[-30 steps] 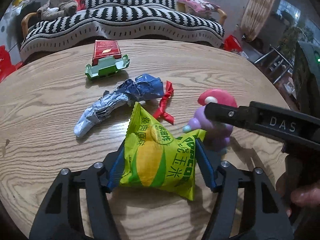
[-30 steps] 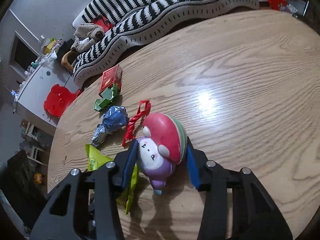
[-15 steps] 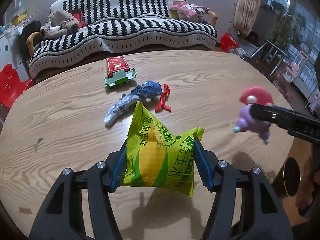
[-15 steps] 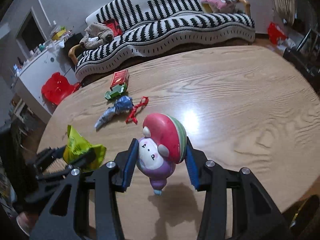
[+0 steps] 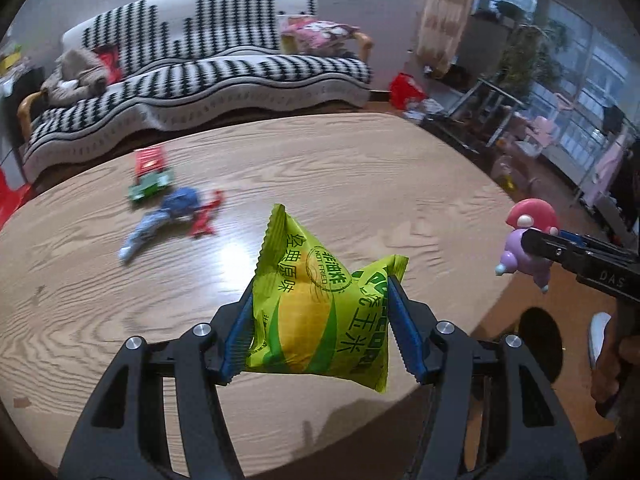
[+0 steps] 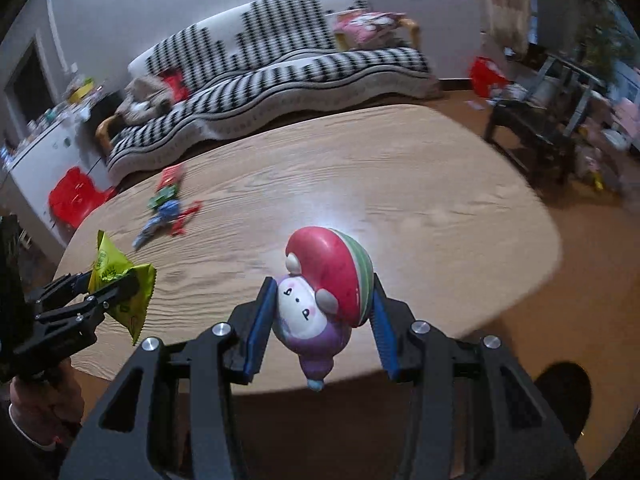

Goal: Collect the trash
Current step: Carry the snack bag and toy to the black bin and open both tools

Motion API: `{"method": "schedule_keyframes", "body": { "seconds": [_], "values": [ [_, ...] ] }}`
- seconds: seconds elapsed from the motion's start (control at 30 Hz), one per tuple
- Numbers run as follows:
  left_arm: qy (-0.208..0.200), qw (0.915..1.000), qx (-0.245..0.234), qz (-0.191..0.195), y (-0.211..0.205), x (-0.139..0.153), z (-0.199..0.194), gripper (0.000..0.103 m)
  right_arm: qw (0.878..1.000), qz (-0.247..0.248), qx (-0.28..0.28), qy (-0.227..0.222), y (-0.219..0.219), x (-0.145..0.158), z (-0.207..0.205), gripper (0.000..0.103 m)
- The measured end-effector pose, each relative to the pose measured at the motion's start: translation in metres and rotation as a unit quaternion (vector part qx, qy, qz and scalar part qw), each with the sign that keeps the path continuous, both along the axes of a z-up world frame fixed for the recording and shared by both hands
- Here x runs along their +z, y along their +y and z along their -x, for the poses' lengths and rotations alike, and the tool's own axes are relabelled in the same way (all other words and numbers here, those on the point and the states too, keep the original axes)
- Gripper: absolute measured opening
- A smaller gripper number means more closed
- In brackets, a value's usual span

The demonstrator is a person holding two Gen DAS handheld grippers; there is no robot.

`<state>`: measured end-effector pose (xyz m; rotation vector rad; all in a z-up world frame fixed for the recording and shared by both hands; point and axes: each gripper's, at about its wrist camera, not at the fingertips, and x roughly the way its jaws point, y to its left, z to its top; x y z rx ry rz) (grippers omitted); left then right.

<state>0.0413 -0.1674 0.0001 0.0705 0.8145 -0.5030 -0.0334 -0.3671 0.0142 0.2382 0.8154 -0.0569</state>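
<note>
My left gripper (image 5: 320,328) is shut on a yellow-green snack bag (image 5: 320,312) and holds it above the near edge of the wooden table (image 5: 360,168). My right gripper (image 6: 320,320) is shut on a purple toy with a red cap (image 6: 324,288), held above the table's near right edge. The toy (image 5: 528,240) and the right gripper also show at the right of the left wrist view. The bag (image 6: 120,280) shows at the left of the right wrist view. A blue-silver wrapper (image 5: 164,216), a red ribbon (image 5: 206,216) and a red-green box (image 5: 150,172) lie on the table's far left.
A black-and-white striped sofa (image 5: 192,72) stands behind the table. A red stool (image 6: 76,200) is at the left. Metal racks and clutter (image 5: 500,108) fill the right side. A dark round object (image 5: 540,336) sits on the floor below the table's right edge.
Both grippers have lifted their loads off the table and pulled back toward its near edge. The right gripper with the toy has moved right. The trash on the table now looks farther away.
</note>
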Motion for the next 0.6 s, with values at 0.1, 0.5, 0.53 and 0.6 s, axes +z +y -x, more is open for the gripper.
{"method": "schedule_keyframes", "body": {
  "seconds": [0.1, 0.5, 0.53, 0.6],
  "values": [
    [-0.001, 0.9996, -0.027, 0.005, -0.036, 0.0, 0.009, 0.06, 0.999, 0.004, -0.032, 0.001, -0.038, 0.002, 0.027, 0.045],
    [0.016, 0.9821, -0.183, 0.041, -0.214, -0.029, 0.08, 0.06, 0.977, -0.015, -0.206, 0.051, -0.21, -0.039, 0.168, 0.046],
    [0.024, 0.9784, -0.2, 0.046, -0.233, -0.034, 0.089, 0.06, 0.97, -0.025, -0.232, 0.065, -0.228, -0.049, 0.183, 0.046],
    [0.039, 0.9703, -0.234, 0.051, -0.27, -0.047, 0.107, 0.06, 0.963, -0.036, -0.253, 0.079, -0.245, -0.06, 0.198, 0.046]
  ]
}}
